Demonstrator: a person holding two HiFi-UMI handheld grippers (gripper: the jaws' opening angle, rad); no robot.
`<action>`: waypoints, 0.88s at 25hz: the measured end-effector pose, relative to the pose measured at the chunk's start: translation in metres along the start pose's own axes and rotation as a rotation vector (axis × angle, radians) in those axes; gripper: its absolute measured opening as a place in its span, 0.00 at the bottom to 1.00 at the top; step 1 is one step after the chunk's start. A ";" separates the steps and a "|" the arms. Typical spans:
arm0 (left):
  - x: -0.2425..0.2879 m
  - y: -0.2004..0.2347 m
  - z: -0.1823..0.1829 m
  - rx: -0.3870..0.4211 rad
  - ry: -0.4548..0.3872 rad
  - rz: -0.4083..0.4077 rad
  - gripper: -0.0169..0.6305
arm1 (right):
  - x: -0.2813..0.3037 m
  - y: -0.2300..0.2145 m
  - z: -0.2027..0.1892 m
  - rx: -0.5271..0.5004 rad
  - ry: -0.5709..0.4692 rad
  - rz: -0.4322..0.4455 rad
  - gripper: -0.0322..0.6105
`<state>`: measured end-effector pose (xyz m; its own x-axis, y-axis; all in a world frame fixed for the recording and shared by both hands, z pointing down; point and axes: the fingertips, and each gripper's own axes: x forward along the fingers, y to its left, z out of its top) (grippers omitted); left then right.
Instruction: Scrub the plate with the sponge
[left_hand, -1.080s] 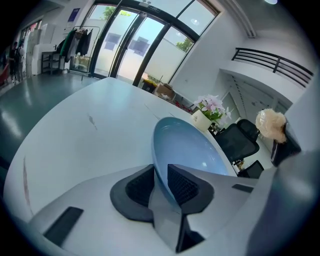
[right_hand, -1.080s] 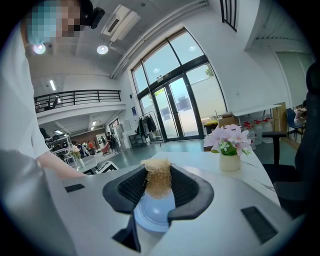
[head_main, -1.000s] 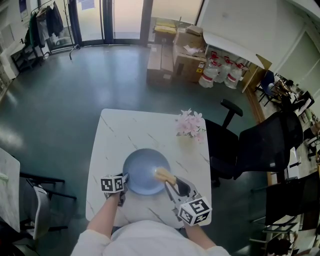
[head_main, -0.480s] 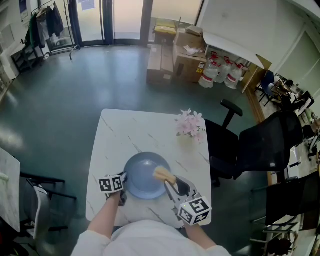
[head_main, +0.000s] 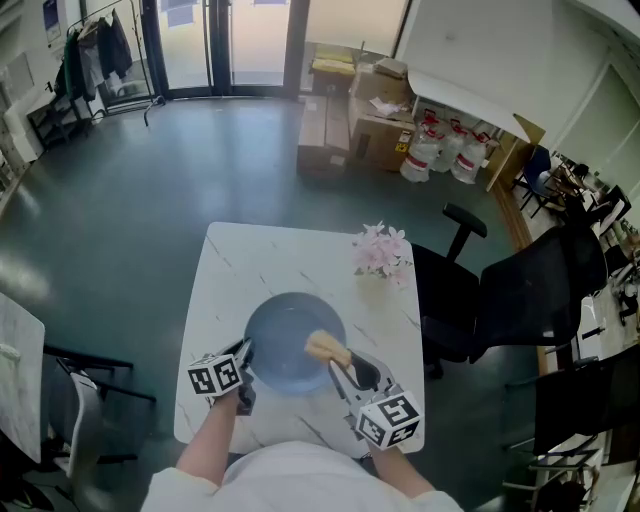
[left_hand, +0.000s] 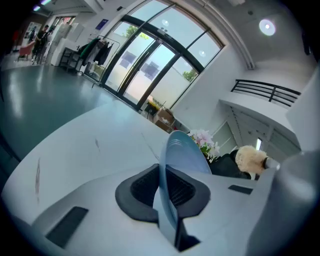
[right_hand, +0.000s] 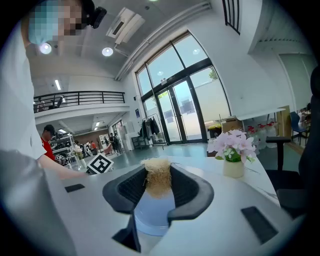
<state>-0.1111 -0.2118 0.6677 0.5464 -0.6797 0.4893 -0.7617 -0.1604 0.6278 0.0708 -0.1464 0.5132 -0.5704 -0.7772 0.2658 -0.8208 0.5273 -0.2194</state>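
At the lower left of the head view, my left gripper has just closed its jaws on the near-left rim of the plate. At the lower right, my right gripper is clamped on the sponge, which points up-left over the plate's right half. I judge the right hand nearer the plate's middle, so the scrub runs up-left.
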 end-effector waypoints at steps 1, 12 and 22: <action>-0.005 -0.004 0.006 0.000 -0.023 -0.007 0.09 | 0.001 0.002 0.001 -0.003 -0.002 0.004 0.27; -0.050 -0.049 0.059 0.057 -0.206 -0.083 0.09 | 0.005 0.020 0.009 -0.038 -0.018 0.060 0.27; -0.075 -0.081 0.071 0.093 -0.273 -0.138 0.09 | 0.009 0.049 0.020 -0.150 -0.020 0.141 0.27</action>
<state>-0.1146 -0.1986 0.5376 0.5429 -0.8119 0.2145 -0.7223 -0.3210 0.6126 0.0259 -0.1347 0.4860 -0.6804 -0.6980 0.2231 -0.7291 0.6755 -0.1101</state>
